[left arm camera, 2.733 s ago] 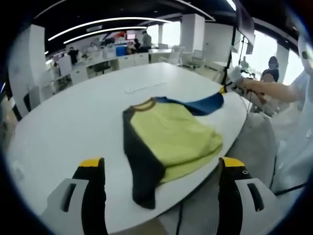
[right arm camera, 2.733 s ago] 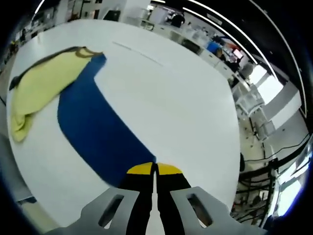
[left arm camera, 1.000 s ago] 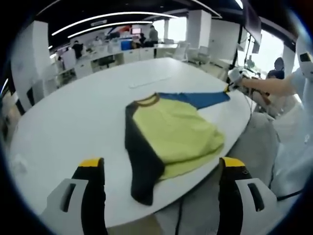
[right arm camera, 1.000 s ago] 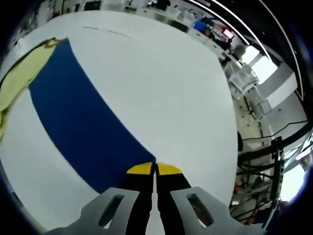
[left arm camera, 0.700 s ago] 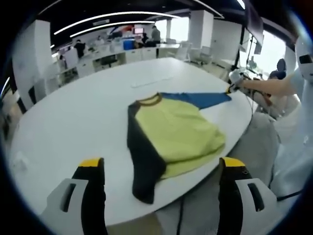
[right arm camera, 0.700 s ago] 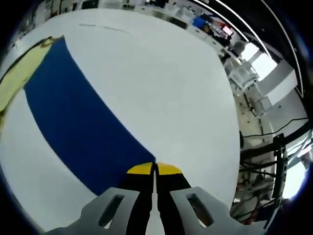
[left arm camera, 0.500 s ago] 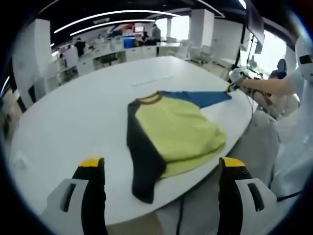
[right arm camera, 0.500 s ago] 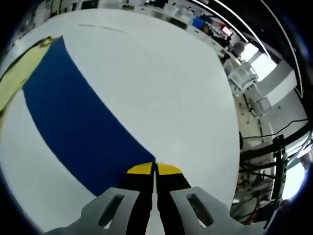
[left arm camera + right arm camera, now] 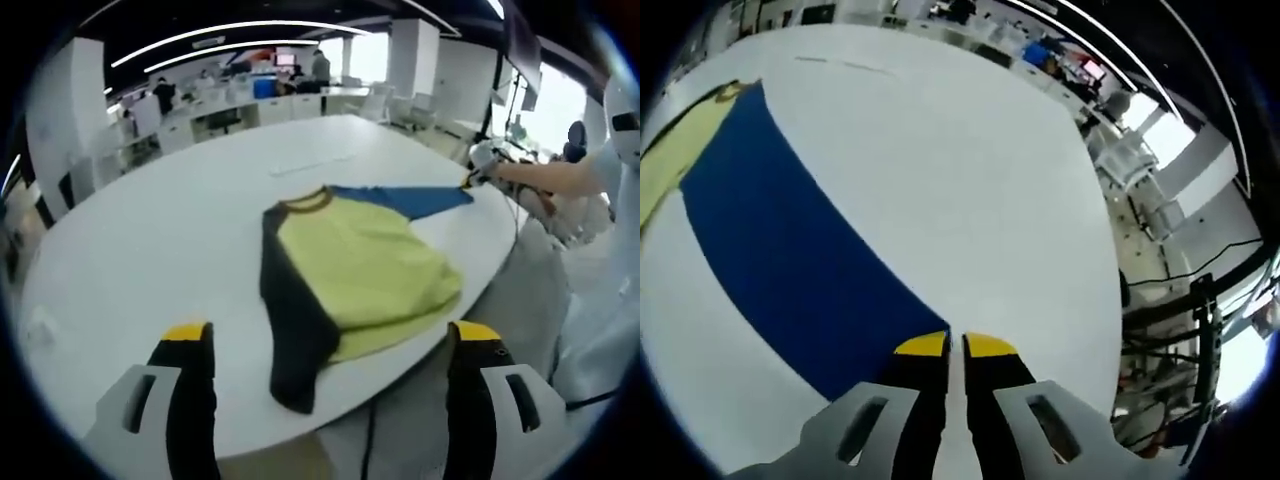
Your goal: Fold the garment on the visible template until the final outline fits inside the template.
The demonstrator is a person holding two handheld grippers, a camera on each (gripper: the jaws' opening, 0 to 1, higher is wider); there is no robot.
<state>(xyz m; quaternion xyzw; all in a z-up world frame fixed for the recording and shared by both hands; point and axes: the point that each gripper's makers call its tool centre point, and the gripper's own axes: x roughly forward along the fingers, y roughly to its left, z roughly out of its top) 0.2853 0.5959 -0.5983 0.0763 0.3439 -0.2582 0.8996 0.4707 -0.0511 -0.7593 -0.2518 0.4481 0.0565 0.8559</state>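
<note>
The left gripper [image 9: 330,345] hangs with its fingers [image 9: 190,345] spread wide and nothing between them. The right gripper [image 9: 954,346] has its fingers nearly together (a thin gap shows), with the blue sleeve [image 9: 790,260] at their tips.

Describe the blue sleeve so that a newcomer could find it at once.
Start at the white oval table. A yellow-green shirt lies near its edge, with a dark sleeve on one side. The blue sleeve is the one stretched out flat, its cuff pinched by the right gripper.

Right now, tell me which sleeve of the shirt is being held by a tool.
The blue sleeve: it lies stretched out flat with the right tool shut on its end. The black sleeve lies free near the table's edge.
</note>
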